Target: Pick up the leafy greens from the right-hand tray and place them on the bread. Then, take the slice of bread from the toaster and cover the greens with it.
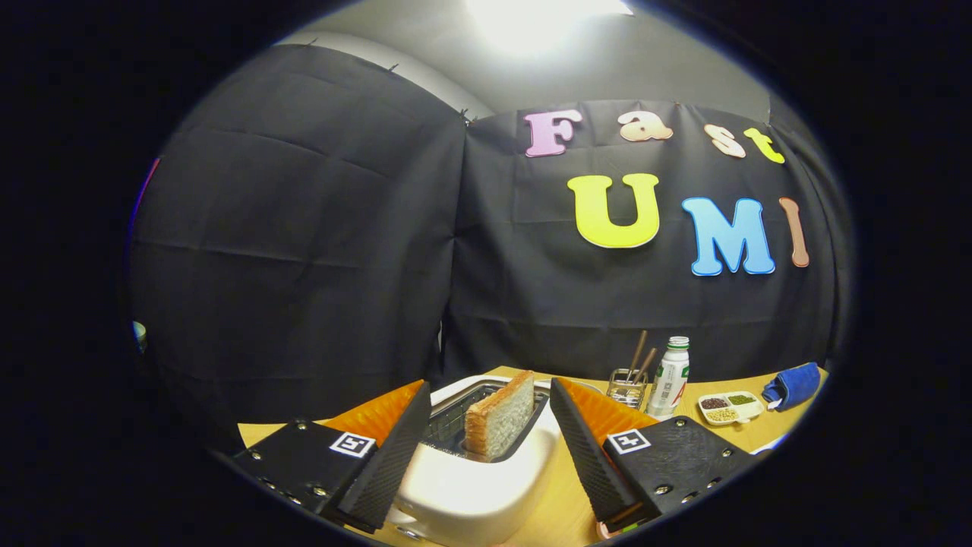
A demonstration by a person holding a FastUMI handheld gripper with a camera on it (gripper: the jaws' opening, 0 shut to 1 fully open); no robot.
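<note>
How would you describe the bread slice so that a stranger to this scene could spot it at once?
Find the white toaster on the wooden table. The bread slice stands upright in its slot, between the open gripper's fingers. It is the one brown-crusted, pale-crumbed thing there.

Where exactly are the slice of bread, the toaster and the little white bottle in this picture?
Slice of bread (pixel 501 418): gripper view, on its crumb face, between the open tool's fingers.
Toaster (pixel 474 490): gripper view, on its white front wall.
White bottle (pixel 670 380): gripper view, on its labelled body, beyond the fingers.
</note>
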